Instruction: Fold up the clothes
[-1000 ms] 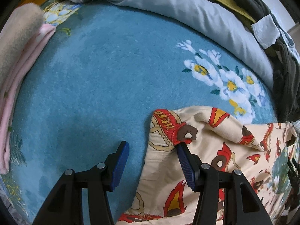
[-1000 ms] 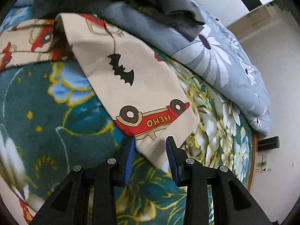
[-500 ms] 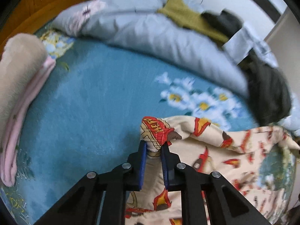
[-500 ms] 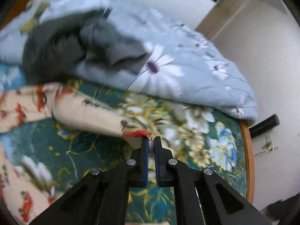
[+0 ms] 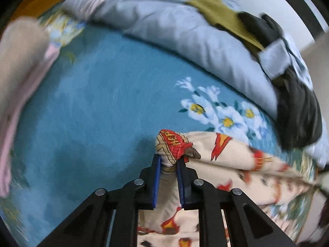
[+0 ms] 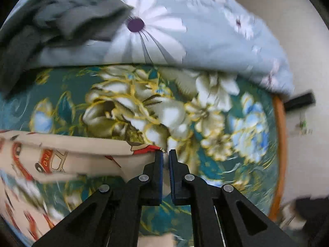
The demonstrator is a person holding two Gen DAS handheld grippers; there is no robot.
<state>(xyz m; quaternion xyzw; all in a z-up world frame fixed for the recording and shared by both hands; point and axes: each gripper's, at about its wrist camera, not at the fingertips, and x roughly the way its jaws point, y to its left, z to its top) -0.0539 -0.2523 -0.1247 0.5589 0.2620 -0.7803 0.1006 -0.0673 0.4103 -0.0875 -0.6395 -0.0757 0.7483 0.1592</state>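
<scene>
A cream garment printed with red cars [image 5: 236, 160] lies across the bed. My left gripper [image 5: 168, 164] is shut on a bunched corner of it and holds that corner above the blue bedspread [image 5: 92, 107]. My right gripper [image 6: 166, 154] is shut on another corner of the same garment [image 6: 61, 156], which stretches away to the left above the teal floral bedspread [image 6: 144, 107]. Both views are blurred by motion.
A grey-blue flowered duvet [image 5: 185, 33] is heaped along the far side, with olive [image 5: 222, 16] and dark grey clothes [image 5: 296, 107] on it. Folded beige and pink fabric [image 5: 22, 65] lies at the left. The bed's wooden edge [image 6: 280, 144] is at the right.
Both grippers have closed on corners of the car-print garment and lifted them off the bed. The right corner has been pulled away so the garment stretches between them.
</scene>
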